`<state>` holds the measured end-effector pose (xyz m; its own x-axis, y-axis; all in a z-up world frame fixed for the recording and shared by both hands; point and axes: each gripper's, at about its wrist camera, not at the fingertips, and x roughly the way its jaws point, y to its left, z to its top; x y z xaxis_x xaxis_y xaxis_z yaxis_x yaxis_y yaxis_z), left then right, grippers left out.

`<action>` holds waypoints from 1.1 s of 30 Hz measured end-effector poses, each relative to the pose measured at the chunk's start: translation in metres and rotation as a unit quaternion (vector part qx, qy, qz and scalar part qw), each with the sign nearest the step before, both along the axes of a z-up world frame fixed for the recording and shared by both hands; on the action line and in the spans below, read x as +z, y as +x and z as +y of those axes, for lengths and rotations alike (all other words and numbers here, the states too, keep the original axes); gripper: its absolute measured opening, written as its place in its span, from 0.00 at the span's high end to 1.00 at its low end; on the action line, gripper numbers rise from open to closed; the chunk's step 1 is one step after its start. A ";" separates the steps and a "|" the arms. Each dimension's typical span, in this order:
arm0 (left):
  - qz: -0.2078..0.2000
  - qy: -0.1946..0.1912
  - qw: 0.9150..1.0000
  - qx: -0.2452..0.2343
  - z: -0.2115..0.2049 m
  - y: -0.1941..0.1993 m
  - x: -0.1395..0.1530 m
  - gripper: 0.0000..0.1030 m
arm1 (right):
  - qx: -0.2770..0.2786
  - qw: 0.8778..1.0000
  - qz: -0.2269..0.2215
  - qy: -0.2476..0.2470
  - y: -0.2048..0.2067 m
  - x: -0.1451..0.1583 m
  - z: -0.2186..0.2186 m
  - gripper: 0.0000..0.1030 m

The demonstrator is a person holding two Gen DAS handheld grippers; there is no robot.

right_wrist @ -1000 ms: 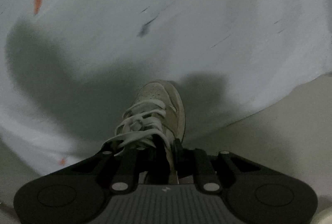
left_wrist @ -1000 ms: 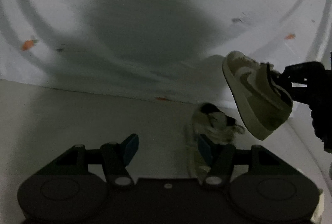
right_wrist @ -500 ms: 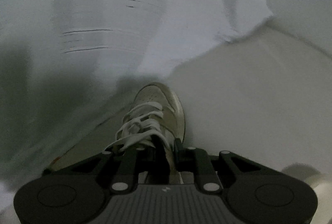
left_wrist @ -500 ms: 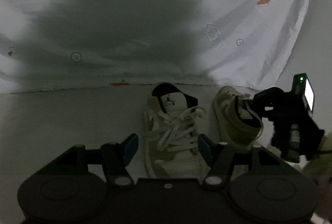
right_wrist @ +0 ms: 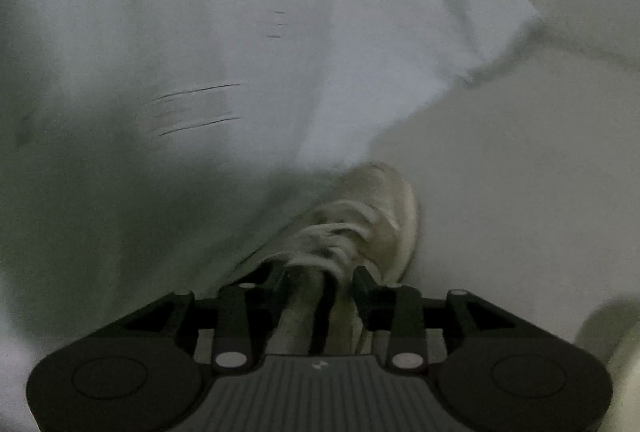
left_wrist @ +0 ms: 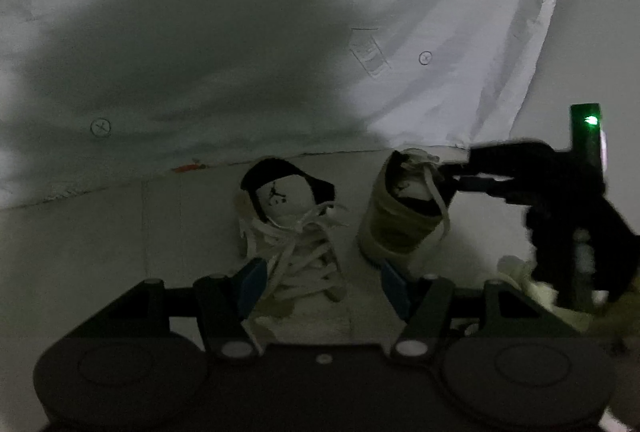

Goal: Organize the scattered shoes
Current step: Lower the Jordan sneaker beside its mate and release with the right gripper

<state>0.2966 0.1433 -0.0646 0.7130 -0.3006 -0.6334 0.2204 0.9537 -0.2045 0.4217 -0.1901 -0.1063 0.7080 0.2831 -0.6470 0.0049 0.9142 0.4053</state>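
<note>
jaws opening around right sneaker [right_wrist: 360,228] collar

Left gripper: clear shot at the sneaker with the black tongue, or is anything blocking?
Probably yes. The left gripper stands open with the black-tongued sneaker right between its fingers; nothing lies across it. The right gripper is busy releasing the second sneaker beside it.

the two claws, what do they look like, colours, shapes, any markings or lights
Both are matt black. The left claw has two round discs on its body, silver pivot pins on its link arms and blue pads on its fingers. The right claw has the same discs and pins, a ribbed grey centre panel with a small pale logo, and dark pads. Seen from the left wrist view, it carries a glowing green light.
</note>
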 end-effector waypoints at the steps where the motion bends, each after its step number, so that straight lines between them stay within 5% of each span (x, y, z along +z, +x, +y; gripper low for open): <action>1: 0.003 -0.003 1.000 0.000 0.000 -0.001 -0.002 0.38 | 0.035 0.999 0.005 -0.032 -0.006 0.002 0.005 0.69; 4: 0.009 -0.009 1.000 0.001 0.000 -0.003 -0.003 0.38 | 0.122 0.990 0.012 -0.075 -0.016 -0.005 0.023 0.97; 7: 0.006 -0.009 1.000 -0.002 -0.002 -0.005 0.001 0.38 | 0.177 0.981 0.023 -0.071 -0.015 -0.021 0.038 0.98; 12: 0.002 -0.005 1.000 0.010 0.003 -0.008 0.005 0.38 | 0.193 0.979 0.048 -0.047 0.004 -0.042 0.062 0.99; 20: 0.007 0.007 1.000 0.021 0.007 0.007 0.002 0.37 | 0.203 0.978 0.027 -0.030 0.052 -0.048 0.107 0.99; 24: 0.004 0.022 1.000 -0.008 -0.007 0.027 0.000 0.37 | 0.238 0.969 -0.020 -0.064 0.047 -0.024 0.101 0.83; 29: 0.012 0.047 0.998 -0.033 -0.023 0.045 -0.007 0.35 | 0.260 0.958 -0.089 -0.086 0.017 0.004 0.061 0.33; 30: 0.014 0.047 0.998 -0.034 -0.024 0.047 -0.008 0.34 | 0.251 0.955 -0.110 -0.114 0.011 0.005 0.049 0.10; 33: 0.018 0.046 0.998 -0.037 -0.027 0.052 -0.012 0.34 | 0.214 0.944 -0.139 -0.207 0.014 -0.003 0.022 0.06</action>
<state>0.3484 0.1159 -0.0768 0.6675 -0.2907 -0.6855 0.2854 0.9502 -0.1250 0.4357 -0.1684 -0.1089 0.7447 0.3459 -0.5707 -0.4557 0.8883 -0.0564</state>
